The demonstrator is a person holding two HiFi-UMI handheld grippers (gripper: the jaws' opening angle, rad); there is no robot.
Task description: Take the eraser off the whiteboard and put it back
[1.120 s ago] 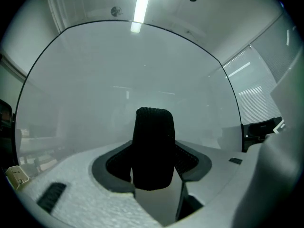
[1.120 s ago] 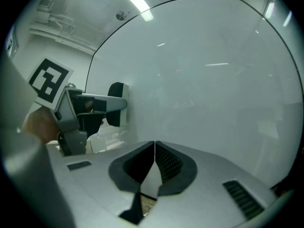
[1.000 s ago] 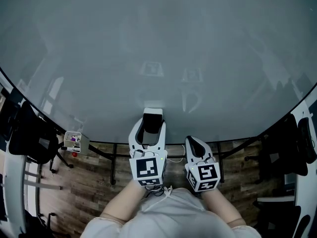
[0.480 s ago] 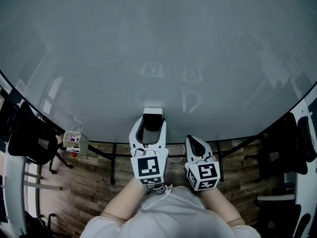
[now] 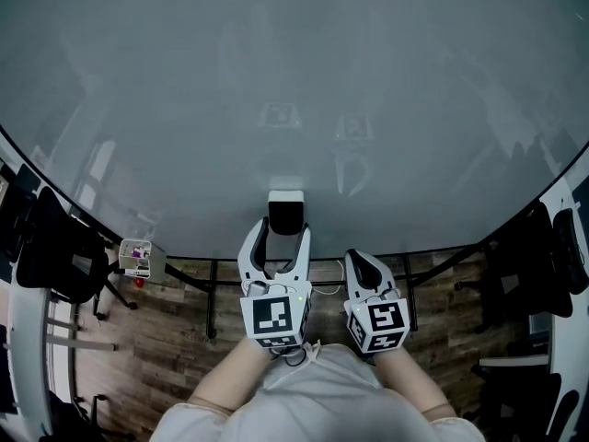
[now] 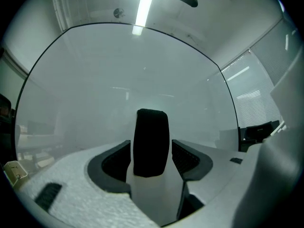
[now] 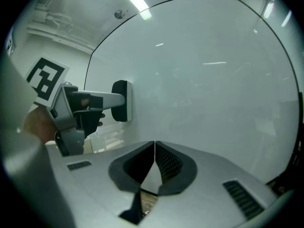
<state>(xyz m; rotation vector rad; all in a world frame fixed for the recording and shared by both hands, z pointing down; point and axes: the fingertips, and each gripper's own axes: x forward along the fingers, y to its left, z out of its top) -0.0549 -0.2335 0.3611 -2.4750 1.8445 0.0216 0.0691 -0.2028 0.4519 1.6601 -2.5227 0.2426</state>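
Note:
The eraser [image 5: 286,212], black with a white base, sits flat against the large glassy whiteboard [image 5: 294,81] near its lower edge. My left gripper [image 5: 282,236] points at the board with its two white fingers on either side of the eraser. In the left gripper view the eraser [image 6: 151,132] stands between the dark pads [image 6: 114,158] with a thin gap on each side; the jaws have just been opening and are open. My right gripper [image 5: 361,263] hovers beside it, shut and empty. The right gripper view shows its pads [image 7: 164,160] closed together and the eraser [image 7: 121,101] against the board.
The whiteboard's dark stand [image 5: 212,293] rises from a wood floor [image 5: 156,339]. A small box of items [image 5: 138,260] sits by the board's lower left edge. Dark chairs stand at the left [image 5: 51,256] and right [image 5: 543,265].
The left jaws have spread slightly off the eraser. The eraser now sits nearer the fingertips than before, still against the board. The right gripper has stayed where it was.

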